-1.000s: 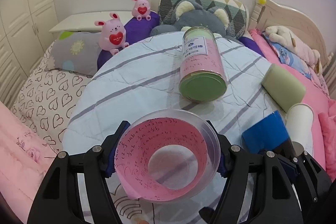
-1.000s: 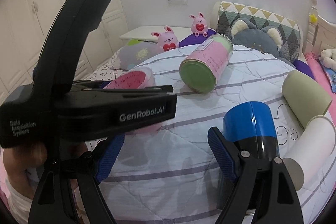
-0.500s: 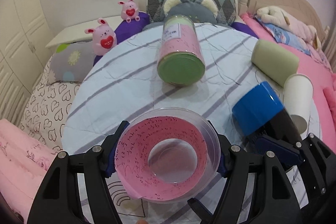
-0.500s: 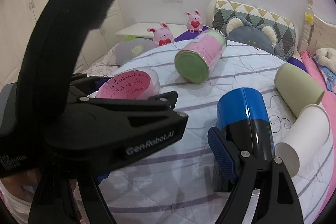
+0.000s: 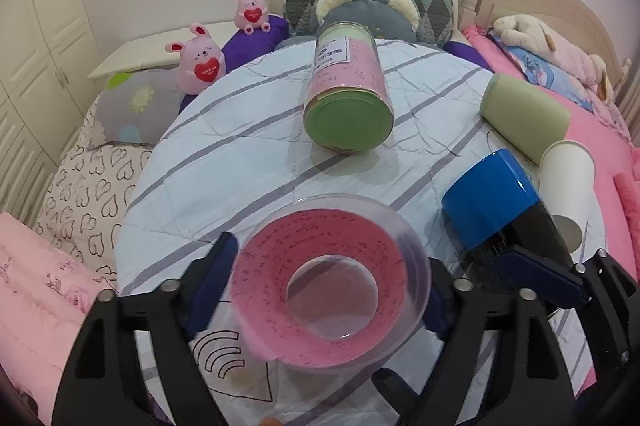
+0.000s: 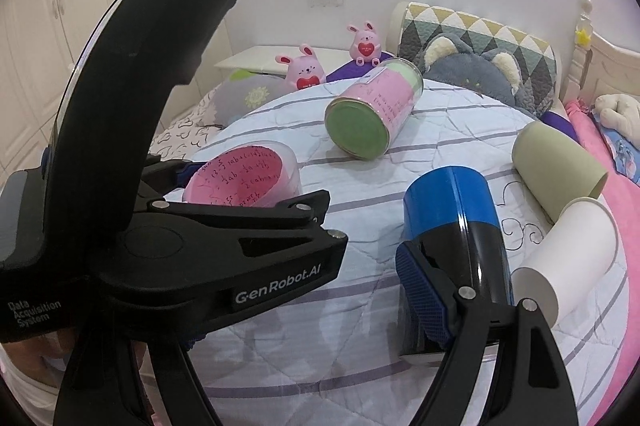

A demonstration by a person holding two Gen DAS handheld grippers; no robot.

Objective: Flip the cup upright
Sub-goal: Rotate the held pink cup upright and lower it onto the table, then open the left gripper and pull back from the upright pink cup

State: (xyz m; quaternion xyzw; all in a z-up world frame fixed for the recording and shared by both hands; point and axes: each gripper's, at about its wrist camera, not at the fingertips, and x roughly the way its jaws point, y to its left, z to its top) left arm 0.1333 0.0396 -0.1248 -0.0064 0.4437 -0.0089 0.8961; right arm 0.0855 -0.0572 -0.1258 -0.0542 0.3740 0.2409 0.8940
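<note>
A clear plastic cup with a pink paper lining point(image 5: 332, 282) stands mouth up between the fingers of my left gripper point(image 5: 324, 286). The jaws have spread and a gap shows on the left side, so the gripper looks open around the cup. The cup also shows in the right wrist view point(image 6: 244, 178), behind the left gripper's body. My right gripper point(image 6: 304, 290) is open over the round table point(image 6: 460, 114). Its right finger point(image 6: 424, 290) lies against a blue and black cup point(image 6: 456, 222) lying on its side. Its left finger is hidden behind the left gripper.
A pink and green canister point(image 5: 348, 98) lies on its side at the table's middle. An olive cup point(image 5: 524, 114) and a white paper cup point(image 5: 566, 186) lie on their sides at the right edge. Plush toys and pillows surround the table.
The left gripper's jaws have spread apart from the pink-lined cup, which has settled lower and farther forward. The right gripper has stayed beside the blue cup.
</note>
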